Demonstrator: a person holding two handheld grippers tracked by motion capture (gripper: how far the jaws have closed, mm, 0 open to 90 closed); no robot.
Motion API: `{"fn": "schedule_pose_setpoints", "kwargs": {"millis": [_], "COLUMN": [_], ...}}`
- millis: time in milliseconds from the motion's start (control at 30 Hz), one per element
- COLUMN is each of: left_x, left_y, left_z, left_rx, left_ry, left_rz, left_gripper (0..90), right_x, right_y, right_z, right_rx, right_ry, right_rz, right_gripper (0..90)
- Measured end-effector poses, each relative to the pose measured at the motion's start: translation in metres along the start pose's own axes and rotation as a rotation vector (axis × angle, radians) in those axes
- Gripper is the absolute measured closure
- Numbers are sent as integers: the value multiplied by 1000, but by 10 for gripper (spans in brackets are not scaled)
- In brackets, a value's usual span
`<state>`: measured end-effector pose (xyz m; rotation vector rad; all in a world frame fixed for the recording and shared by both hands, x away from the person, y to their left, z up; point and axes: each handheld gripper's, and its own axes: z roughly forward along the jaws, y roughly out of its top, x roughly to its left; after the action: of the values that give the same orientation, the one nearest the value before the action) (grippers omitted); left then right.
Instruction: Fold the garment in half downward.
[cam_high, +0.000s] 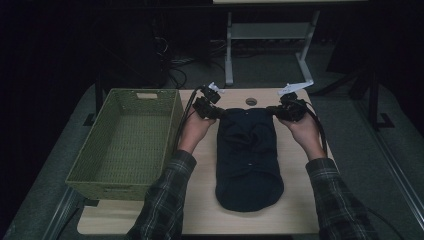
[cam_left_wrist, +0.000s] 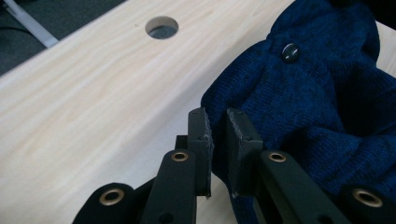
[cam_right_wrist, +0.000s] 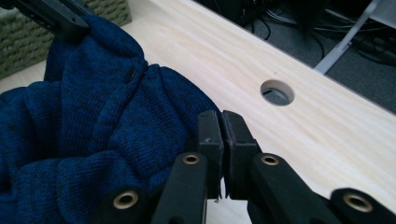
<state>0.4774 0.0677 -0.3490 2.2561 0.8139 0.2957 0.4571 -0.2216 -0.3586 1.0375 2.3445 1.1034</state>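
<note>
A dark blue ribbed-knit buttoned sweater (cam_high: 249, 160) lies lengthwise down the middle of the pale wood-grain table (cam_high: 295, 210), its far corners pinched by the left gripper (cam_left_wrist: 217, 135) and right gripper (cam_right_wrist: 221, 135), jaws clamped on fabric. A green woven rectangular basket (cam_high: 125, 142) sits at the table's left edge.

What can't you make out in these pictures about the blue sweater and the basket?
- Sweater, high view: too dark to show sleeves or how it is folded.
- Sweater, both gripper views: cut off by the frame edges; the cloth between the left tongs and right tongs is hidden by their pads.
- Basket, right gripper view: cut off at the top edge.
</note>
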Motion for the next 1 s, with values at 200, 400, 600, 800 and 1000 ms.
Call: {"fn": "schedule_pose_setpoints", "kwargs": {"millis": [200, 400, 600, 800, 1000], "left_x": [-3, -15, -33, -42, -38], "left_y": [15, -1, -17, -22, -2], "left_z": [-14, -18, -29, -35, -48], "left_rx": [-36, -57, -86, -112, -139], "left_ry": [56, 27, 14, 18, 39], "left_rz": [44, 57, 96, 116, 127], "left_gripper": [810, 805, 802, 801, 801], "right_x": [0, 11, 25, 32, 31], "right_y": [19, 6, -12, -22, -5], "right_z": [-14, -17, -29, -37, -49], "right_rx": [-59, -80, -107, -127, -160], "right_ry": [-56, -34, -14, -12, -41], "right_rz": [-27, -44, -73, -76, -97], "right_gripper": [869, 868, 866, 866, 866]}}
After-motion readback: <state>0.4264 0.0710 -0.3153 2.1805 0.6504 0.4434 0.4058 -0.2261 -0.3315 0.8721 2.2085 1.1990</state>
